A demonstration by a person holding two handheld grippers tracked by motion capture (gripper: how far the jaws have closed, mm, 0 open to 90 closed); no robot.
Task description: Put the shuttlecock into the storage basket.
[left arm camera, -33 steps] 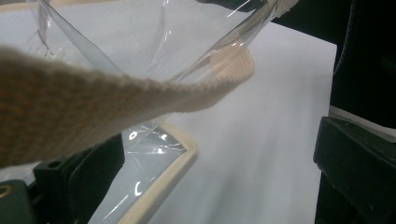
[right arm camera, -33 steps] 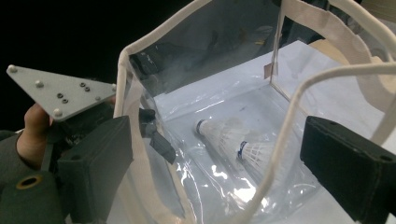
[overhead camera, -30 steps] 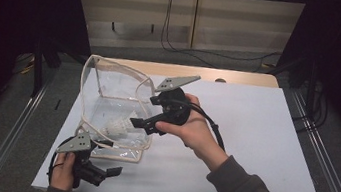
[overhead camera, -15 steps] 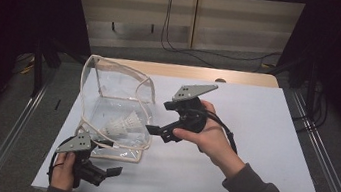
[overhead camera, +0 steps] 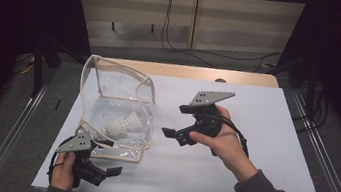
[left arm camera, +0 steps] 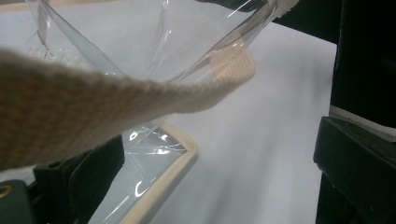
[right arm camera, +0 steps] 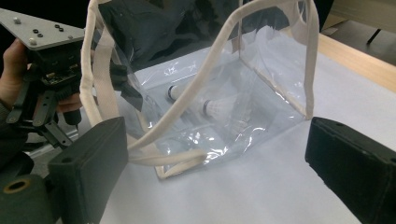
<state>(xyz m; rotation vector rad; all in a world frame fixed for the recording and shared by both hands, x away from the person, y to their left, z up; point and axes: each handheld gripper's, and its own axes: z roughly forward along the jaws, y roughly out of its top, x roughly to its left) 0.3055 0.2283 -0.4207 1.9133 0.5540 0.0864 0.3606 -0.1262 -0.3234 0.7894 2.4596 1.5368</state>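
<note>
Right hand-held gripper (overhead camera: 169,132) raised, jaws apart

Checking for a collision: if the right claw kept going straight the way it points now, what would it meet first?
Probably the clear bag: the right claw, jaws open, faces its beige-trimmed side, with bare table between. Depth is uncertain.

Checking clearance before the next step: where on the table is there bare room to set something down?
The white table top is bare right of the right gripper out to the right edge, and along the far edge behind it. The near-left corner is crowded: the clear bag with its shuttlecock, and the left gripper at its strap.
</note>
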